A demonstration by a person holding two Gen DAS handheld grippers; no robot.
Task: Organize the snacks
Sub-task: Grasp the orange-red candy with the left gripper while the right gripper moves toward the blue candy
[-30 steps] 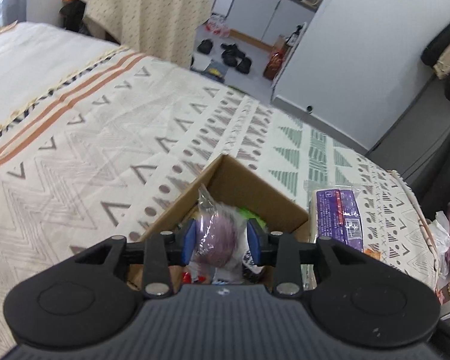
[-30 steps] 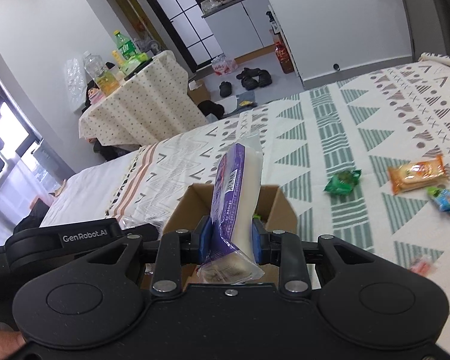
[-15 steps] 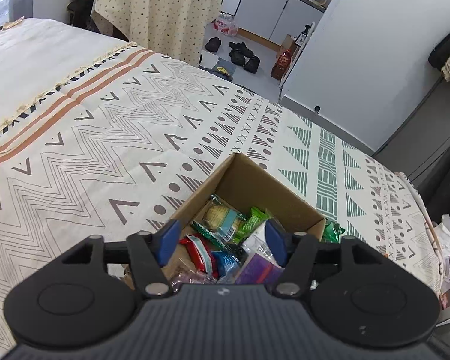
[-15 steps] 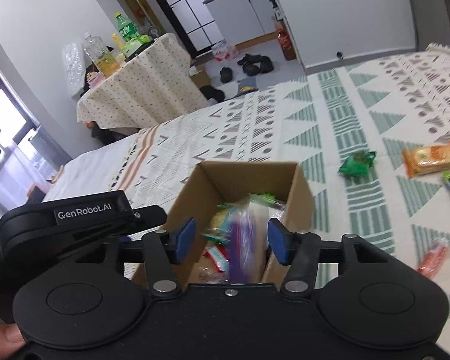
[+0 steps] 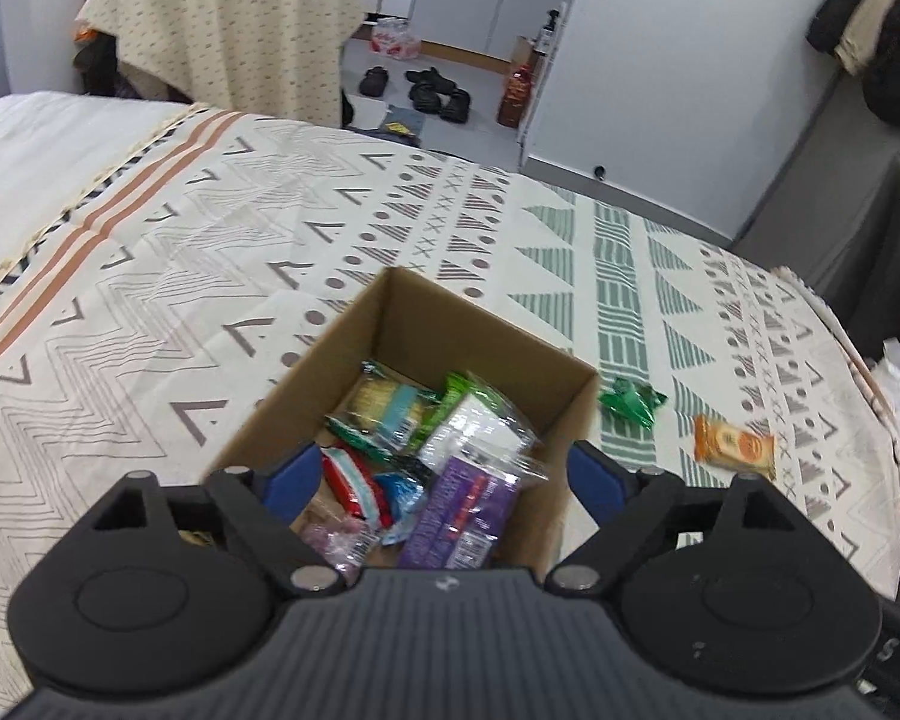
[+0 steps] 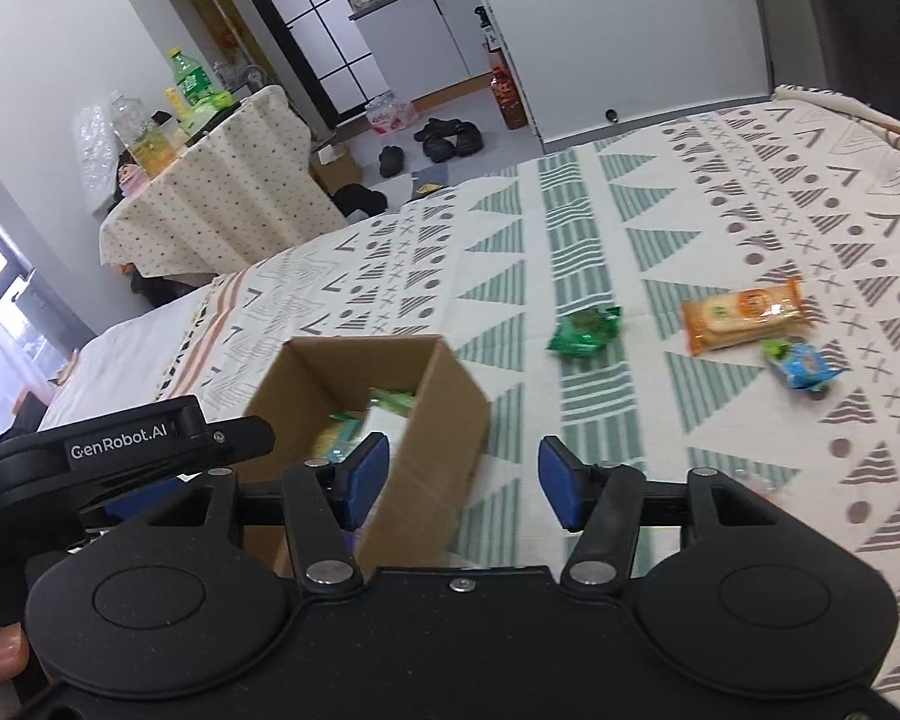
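Observation:
An open cardboard box sits on the patterned bedspread and holds several snack packets, among them a purple pack and a pinkish bag. My left gripper is open and empty just above the box's near side. My right gripper is open and empty over the box's right corner. Loose on the bed to the right lie a green packet, an orange cracker pack and a small blue packet. The green packet and orange pack also show in the left wrist view.
The bedspread stretches left and far. Its right edge drops off beside dark furniture. A cloth-covered table with bottles stands beyond the bed. Shoes lie on the floor. The left gripper's body is at the right view's left.
Both grippers opened and dropped their loads into the box: the pinkish bag from the left, the purple pack from the right. Both have pulled back, the right one shifting to the right.

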